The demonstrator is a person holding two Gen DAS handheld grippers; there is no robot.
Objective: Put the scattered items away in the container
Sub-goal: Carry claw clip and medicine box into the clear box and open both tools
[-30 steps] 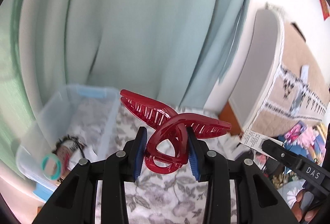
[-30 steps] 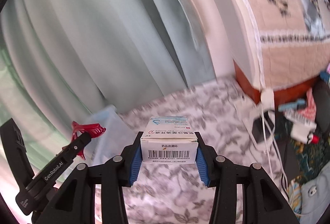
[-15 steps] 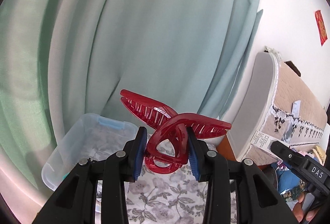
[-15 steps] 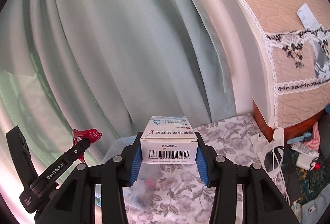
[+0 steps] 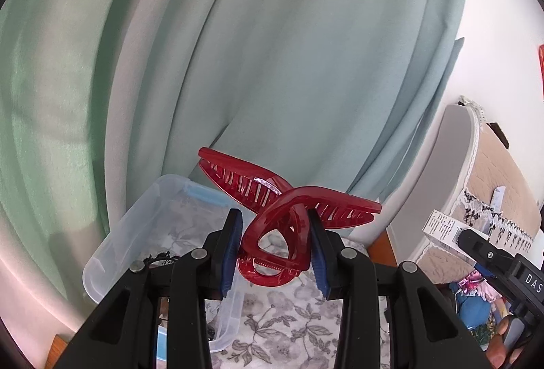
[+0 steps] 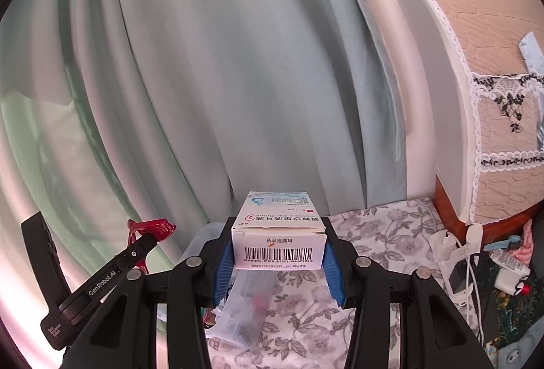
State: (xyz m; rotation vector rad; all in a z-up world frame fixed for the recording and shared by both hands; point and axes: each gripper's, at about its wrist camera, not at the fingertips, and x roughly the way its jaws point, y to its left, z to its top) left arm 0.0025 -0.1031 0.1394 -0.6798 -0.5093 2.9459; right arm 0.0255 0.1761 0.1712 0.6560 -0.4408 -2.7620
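A wide pale green pleated curtain (image 5: pixel 272 63) fills the background of both wrist views, hanging behind a table covered in a grey-and-white floral cloth (image 6: pixel 380 233). To the right stands a rounded grey appliance draped with a beige quilted, lace-trimmed cover (image 6: pixel 493 97), and beside its base lie a white charger plug and cable (image 6: pixel 445 243) among other small clutter that is too blurred to name. At the left end of the table sits the clear rectangular plastic storage container with a blue latch (image 5: pixel 112 250), open at the top; a dark scalloped item lies inside it, partly hidden behind the left claw's frame. The left claw (image 5: pixel 275 246), black with blue pads, is clamped on the looped handle end of a large translucent red plastic hair claw clip (image 5: pixel 289 209), which is held in the air just to the right of and above the container's near wall, its toothed prongs spread out to either side. The right claw (image 6: pixel 278 253) grips a small white cardboard medicine box with a barcode and blue droplet print (image 6: pixel 278 233) by its two side faces, barcode end toward the camera, lifted above the cloth near the container's right end. Directly below that box a small clear plastic bag with dark bits inside (image 6: pixel 244 308) lies on the cloth.
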